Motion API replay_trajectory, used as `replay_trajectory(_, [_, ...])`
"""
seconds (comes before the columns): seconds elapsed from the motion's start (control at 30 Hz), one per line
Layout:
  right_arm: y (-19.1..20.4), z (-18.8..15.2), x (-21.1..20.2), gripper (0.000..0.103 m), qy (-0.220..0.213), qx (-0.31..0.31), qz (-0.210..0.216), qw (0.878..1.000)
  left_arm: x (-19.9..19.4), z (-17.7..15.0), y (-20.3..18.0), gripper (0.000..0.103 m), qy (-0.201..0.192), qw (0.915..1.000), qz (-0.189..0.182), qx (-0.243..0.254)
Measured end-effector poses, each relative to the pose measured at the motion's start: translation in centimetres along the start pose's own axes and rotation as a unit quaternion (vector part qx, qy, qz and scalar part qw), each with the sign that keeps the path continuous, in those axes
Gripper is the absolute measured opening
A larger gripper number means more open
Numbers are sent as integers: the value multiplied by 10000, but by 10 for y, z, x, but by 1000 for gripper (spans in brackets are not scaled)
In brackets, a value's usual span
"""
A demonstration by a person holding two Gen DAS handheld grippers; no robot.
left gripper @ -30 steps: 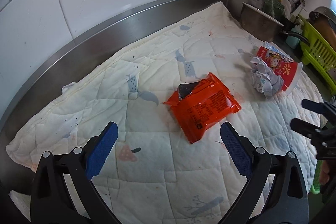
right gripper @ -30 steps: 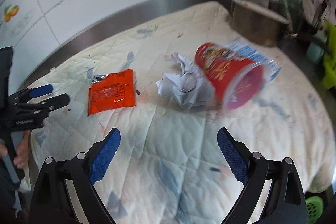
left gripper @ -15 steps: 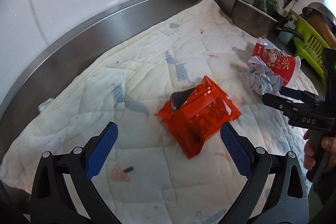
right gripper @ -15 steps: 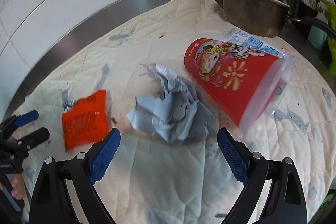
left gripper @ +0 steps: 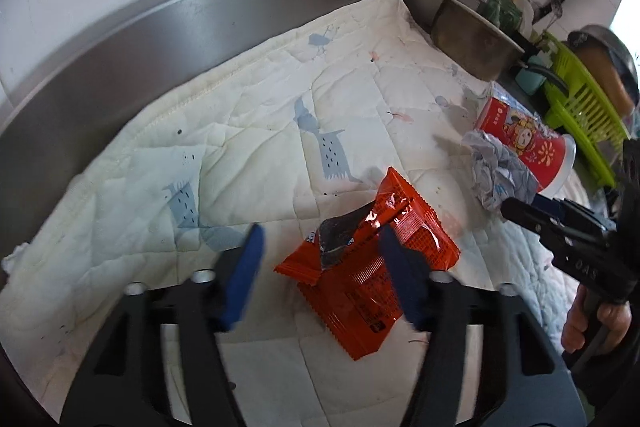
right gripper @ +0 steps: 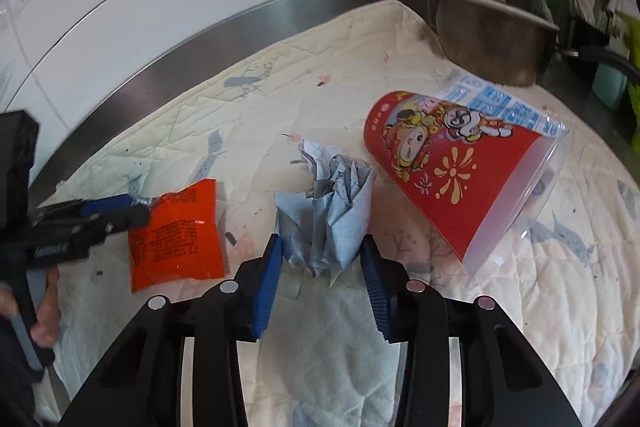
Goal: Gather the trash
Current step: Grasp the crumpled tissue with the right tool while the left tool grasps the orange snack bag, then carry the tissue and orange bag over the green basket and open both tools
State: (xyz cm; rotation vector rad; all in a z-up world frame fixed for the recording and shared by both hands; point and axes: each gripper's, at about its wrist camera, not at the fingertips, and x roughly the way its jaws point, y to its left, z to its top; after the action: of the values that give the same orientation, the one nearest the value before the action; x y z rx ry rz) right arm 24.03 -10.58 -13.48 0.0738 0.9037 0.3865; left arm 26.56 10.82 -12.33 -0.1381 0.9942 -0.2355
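**Fingers closing on two bits of trash at once**

Fingers of the right gripper (right gripper: pixel 322 281) sit either side of the crumpled paper (right gripper: pixel 330 215), blue pads at or just beside its near edges, jaws part-closed w/ the wad between them. Can't tell if they've got firm hold yet. Left gripper (left gripper: pixel 320 275) is blurred, jaws narrowed but still apart; its right finger overlaps the orange wrapper (left gripper: pixel 360 279), the left one is over bare cloth, so nothing's gripped there yet.

Both items lie on the quilted cloth (left gripper: pixel 240 131) covering the steel desk (left gripper: pixel 132 31). Wrapper is flat, torn open at its far end, foil showing. Just past the paper wad, touching or nearly so, lies the red cup (right gripper: pixel 452 179) on its side, mouth facing away from the wall, a clear printed film (right gripper: pixel 492 103) under its far side. Further back: a metal pot (right gripper: pixel 492 35) and green rack (left gripper: pixel 580 107).

To do it well, imo:
- Right: push a bit deeper before squeezing; only the wad's near fringe is between the pads, loose paper may tear or slip out.
- Left: shift right so both pads straddle the wrapper, tip down and pinch the raised torn end; flat film is hard to lift off cloth.
- Don't snag the quilt.
- Lift the paper straight up so the cup doesn't roll.
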Motion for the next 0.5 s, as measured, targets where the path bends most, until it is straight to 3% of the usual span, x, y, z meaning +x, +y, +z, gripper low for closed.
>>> replay_trajectory(0.03, [2,-1,-2,32,-8,-43,-1,10000,2,0,2,44,9,10000,-37,-14])
replay_trajectory(0.2, [9,-7,-9,29,-18,-227,-14,9997,9,-2,0,11,24,9999,-122,57])
replay_trajectory(0.37, [14,-13,-26,24,-92,-309,29,9995,1,-7,-8,0,-100,9998,58,152])
replay_trajectory(0.5, [14,-21,-48,24,-175,-336,68,9993,-16,-13,-16,0,-219,9993,215,201])
